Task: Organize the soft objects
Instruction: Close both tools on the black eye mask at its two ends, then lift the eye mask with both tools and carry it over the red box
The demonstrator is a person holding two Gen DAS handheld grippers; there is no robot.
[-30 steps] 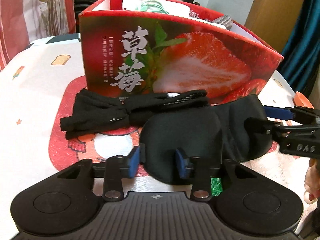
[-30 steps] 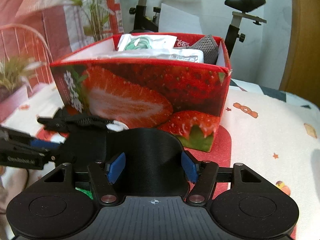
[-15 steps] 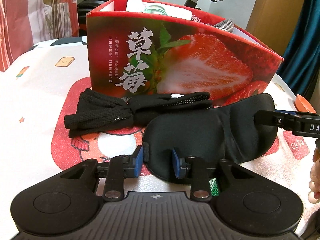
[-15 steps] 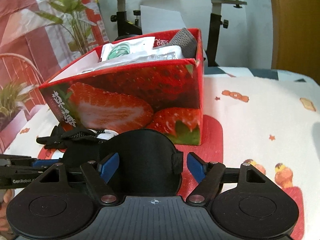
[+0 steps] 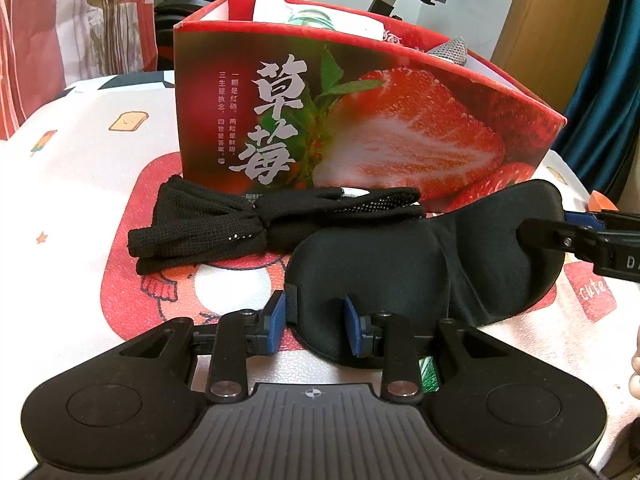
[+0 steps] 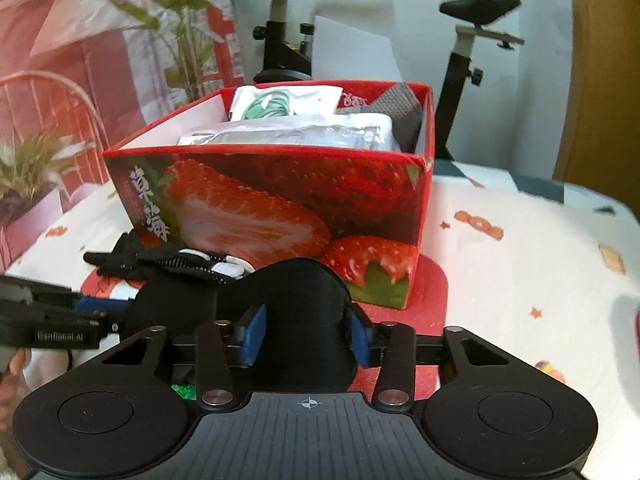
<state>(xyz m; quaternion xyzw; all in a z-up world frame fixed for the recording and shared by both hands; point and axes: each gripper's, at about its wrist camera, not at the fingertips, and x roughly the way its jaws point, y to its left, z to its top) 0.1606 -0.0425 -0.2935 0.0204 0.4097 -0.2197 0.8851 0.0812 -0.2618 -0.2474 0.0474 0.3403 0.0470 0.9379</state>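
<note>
Black padded sleep mask [image 5: 432,264], lying on the cartoon-print tablecloth [image 5: 80,184] just in front of the strawberry box [image 5: 360,128], now gripped at both ends. The right gripper [image 6: 306,336], spread around the mask's end half a second ago, has pressed its blue pads against it; the left gripper [image 5: 314,326] remains pinched on the opposite end, by the strap tab. With both ends secured, the mask is probably ready to be folded or lifted into the box, which already holds packaged items. Black knit gloves [image 5: 248,224] lie beside the mask, touching it, against the box front, untouched.
</note>
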